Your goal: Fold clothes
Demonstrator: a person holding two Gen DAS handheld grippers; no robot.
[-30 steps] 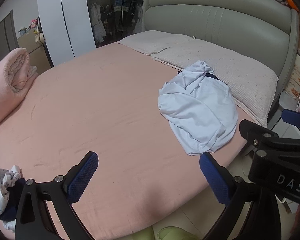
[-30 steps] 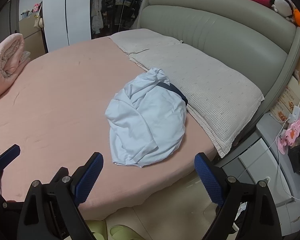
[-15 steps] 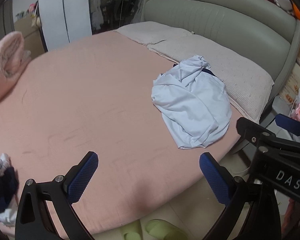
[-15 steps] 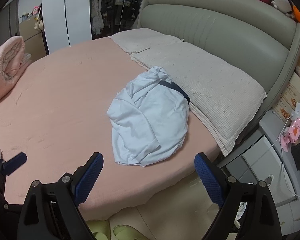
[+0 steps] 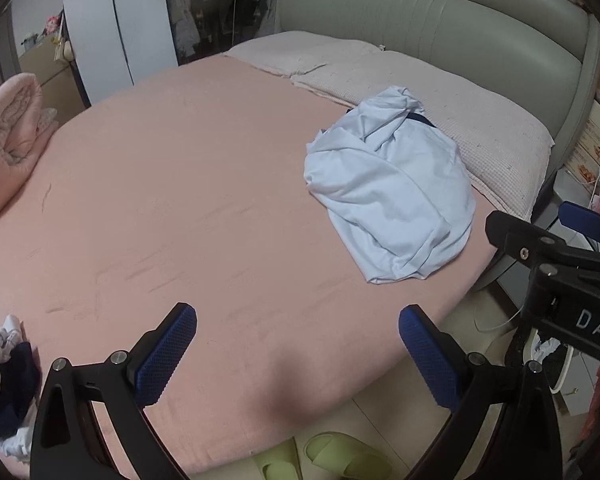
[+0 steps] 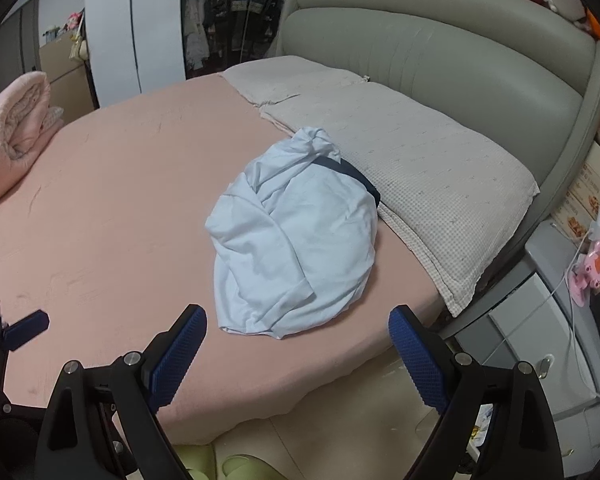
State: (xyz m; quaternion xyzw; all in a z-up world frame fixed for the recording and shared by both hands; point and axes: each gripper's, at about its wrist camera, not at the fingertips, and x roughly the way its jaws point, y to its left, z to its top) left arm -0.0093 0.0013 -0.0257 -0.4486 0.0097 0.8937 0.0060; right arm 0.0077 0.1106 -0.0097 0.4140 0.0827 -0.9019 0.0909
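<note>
A crumpled pale blue garment (image 5: pixel 392 188) with a dark blue band lies on the pink bed (image 5: pixel 172 208), against the pillows; it also shows in the right wrist view (image 6: pixel 296 240). My left gripper (image 5: pixel 298 352) is open and empty above the bed's near edge, left of the garment. My right gripper (image 6: pixel 298 356) is open and empty, just short of the garment's near hem. The right gripper also shows at the right of the left wrist view (image 5: pixel 556 256).
Two beige pillows (image 6: pixel 428 172) lie against the grey headboard (image 6: pixel 440 60). A rolled pink quilt (image 5: pixel 8 136) sits at the far left. A pile of white and dark clothes (image 5: pixel 4 376) lies at the left edge. Green slippers (image 5: pixel 332 456) are on the floor. A grey nightstand (image 6: pixel 548 320) stands right.
Both grippers have moved slightly closer to the bed and garment; the views have shifted a little. Jaws stay open. The garment has not moved.
</note>
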